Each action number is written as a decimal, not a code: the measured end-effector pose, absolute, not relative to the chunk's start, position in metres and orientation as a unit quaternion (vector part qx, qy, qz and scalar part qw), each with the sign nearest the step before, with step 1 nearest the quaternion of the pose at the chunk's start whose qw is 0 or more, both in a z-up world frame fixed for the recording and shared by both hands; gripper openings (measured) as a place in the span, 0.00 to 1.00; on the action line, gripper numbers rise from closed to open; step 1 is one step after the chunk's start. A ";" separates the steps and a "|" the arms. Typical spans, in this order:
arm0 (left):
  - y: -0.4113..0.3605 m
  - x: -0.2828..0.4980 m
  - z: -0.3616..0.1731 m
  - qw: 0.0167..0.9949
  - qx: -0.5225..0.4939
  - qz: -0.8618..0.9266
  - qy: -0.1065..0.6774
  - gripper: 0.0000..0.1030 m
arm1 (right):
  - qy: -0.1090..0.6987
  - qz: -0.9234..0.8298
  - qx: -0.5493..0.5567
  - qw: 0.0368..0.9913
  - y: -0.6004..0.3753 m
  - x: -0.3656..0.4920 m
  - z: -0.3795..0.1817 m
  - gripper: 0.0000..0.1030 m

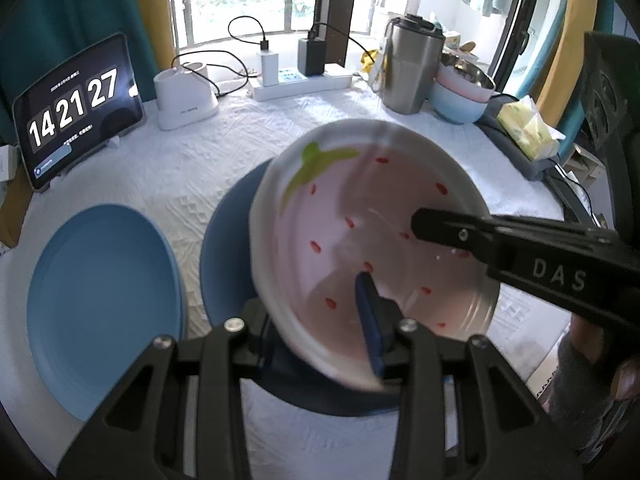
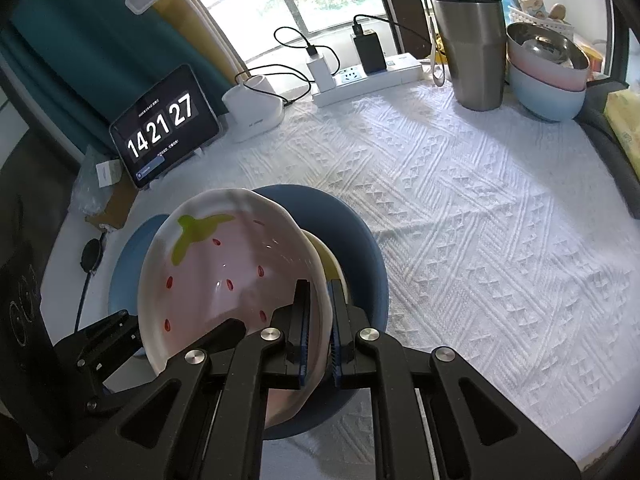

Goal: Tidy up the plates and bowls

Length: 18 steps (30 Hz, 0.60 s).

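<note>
Pink strawberry plate (image 2: 224, 280) tilted | both tongs (image 2: 318, 312) (image 1: 320, 320) clamp its rim

strawberry plate (image 1: 360, 216) tilted over bowl (image 1: 224, 264), flat plate (image 1: 104, 300) left.

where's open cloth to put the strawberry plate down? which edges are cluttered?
Most bare cloth is the wide stretch right of the dark blue plate, in front of the steel tumbler and stacked bowls. A narrower strip runs between the plates and the power strip. Crowded: back edge, tablet corner, and left side with the light blue plate.
</note>
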<state>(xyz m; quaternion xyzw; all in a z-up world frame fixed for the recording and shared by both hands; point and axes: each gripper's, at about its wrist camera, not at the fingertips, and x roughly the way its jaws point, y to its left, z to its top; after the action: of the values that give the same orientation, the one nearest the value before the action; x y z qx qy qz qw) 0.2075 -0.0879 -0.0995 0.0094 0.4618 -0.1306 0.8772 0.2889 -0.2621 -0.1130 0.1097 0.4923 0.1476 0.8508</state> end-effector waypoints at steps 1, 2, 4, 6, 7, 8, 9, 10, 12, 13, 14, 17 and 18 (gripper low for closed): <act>-0.088 0.208 -0.099 0.877 0.009 -0.131 0.462 0.37 | 0.493 0.148 0.110 0.851 -0.262 0.289 -0.113 0.10; -0.088 0.208 -0.099 0.876 0.009 -0.132 0.463 0.37 | 0.493 0.147 0.110 0.850 -0.262 0.289 -0.113 0.10; -0.087 0.208 -0.099 0.875 0.006 -0.133 0.465 0.37 | 0.493 0.147 0.109 0.851 -0.262 0.289 -0.113 0.10; -0.085 0.209 -0.099 0.874 0.002 -0.136 0.466 0.37 | 0.492 0.146 0.106 0.852 -0.262 0.289 -0.113 0.10; -0.084 0.209 -0.099 0.874 0.000 -0.138 0.467 0.37 | 0.492 0.145 0.104 0.852 -0.262 0.289 -0.113 0.10; -0.084 0.209 -0.098 0.873 -0.001 -0.139 0.467 0.37 | 0.491 0.143 0.101 0.853 -0.262 0.289 -0.113 0.10; -0.083 0.209 -0.098 0.873 -0.003 -0.140 0.467 0.37 | 0.491 0.141 0.098 0.854 -0.261 0.288 -0.113 0.10; -0.083 0.209 -0.098 0.873 -0.003 -0.140 0.467 0.37 | 0.492 0.140 0.096 0.854 -0.260 0.288 -0.113 0.10; -0.082 0.209 -0.097 0.874 -0.004 -0.139 0.466 0.37 | 0.491 0.136 0.090 0.856 -0.258 0.287 -0.112 0.10; -0.082 0.209 -0.096 0.874 -0.005 -0.139 0.465 0.37 | 0.491 0.134 0.086 0.857 -0.257 0.287 -0.112 0.10; -0.081 0.208 -0.096 0.875 -0.005 -0.139 0.465 0.37 | 0.490 0.132 0.083 0.858 -0.257 0.286 -0.112 0.10; -0.079 0.208 -0.094 0.876 -0.008 -0.139 0.462 0.37 | 0.488 0.128 0.076 0.860 -0.254 0.285 -0.110 0.10; -0.078 0.208 -0.094 0.876 -0.009 -0.139 0.462 0.37 | 0.487 0.126 0.073 0.861 -0.253 0.285 -0.110 0.10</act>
<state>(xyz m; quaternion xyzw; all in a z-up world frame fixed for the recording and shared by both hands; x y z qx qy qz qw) 0.2083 -0.0780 -0.0941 -0.0092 0.4618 -0.1394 0.8759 0.2847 -0.2527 -0.1100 0.0734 0.4872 0.1257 0.8610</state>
